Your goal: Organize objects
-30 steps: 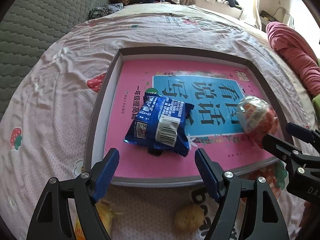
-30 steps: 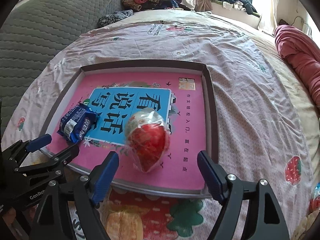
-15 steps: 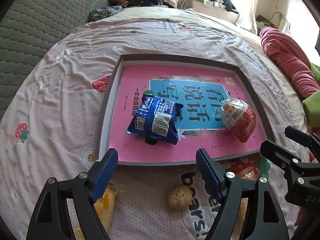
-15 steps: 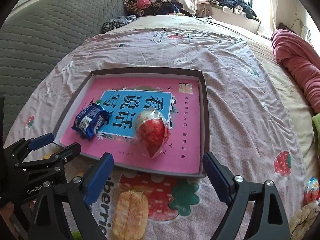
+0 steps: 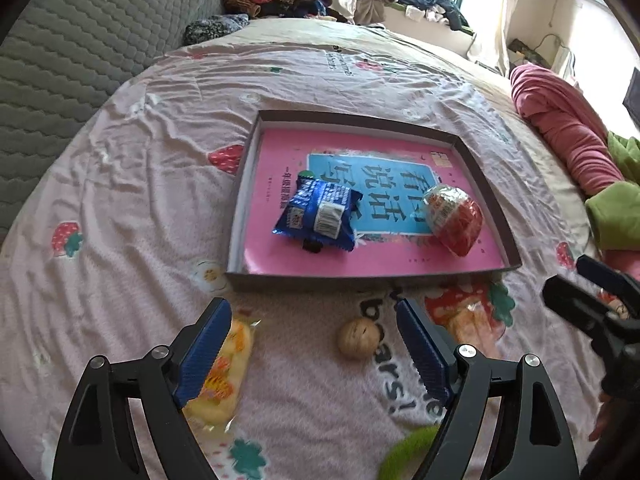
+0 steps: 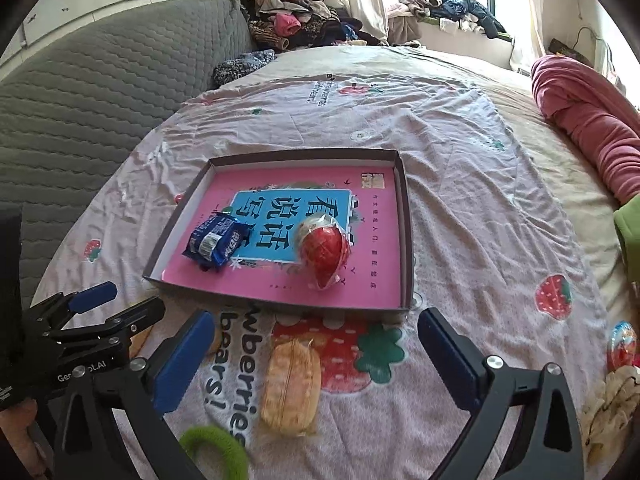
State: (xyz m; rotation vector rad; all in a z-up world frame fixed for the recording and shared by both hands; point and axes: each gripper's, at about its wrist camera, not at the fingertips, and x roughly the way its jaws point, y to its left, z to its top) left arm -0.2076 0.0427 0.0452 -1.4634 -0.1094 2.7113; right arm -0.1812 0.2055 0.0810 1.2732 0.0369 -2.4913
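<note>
A grey quilted sofa back (image 6: 80, 112) is running along the far left, with a pile of clothes (image 6: 296, 24) heaped at its far end. A pink bedsheet (image 5: 132, 184) printed with strawberries is covering the bed, and a shallow dark-rimmed box (image 5: 352, 118) is lying on it, its floor taken up by a pink and blue book cover (image 5: 384, 188). Inside the box, a blue snack packet (image 5: 320, 216) is resting toward the left and a red foil-wrapped egg (image 5: 454, 216) is lying to its right, the two apart from each other. On the sheet just near of the box, a yellow wrapped snack (image 5: 224, 376) is lying partly behind the left finger of the left gripper (image 5: 314, 352), a small round walnut-like ball (image 5: 358, 338) is sitting between that gripper's fingers in the view without touching them, and a wrapped bread piece (image 6: 292, 384) is lying further right. The left gripper is hovering above the sheet with its jaws opening and nothing between the pads. The right gripper (image 6: 316, 352) is likewise hanging above the sheet, its jaws opening wide and gripping nothing. A green fuzzy ring (image 6: 216, 448) is showing at the near edge. A rolled pink blanket (image 6: 580, 120) is lying at the far right.
</note>
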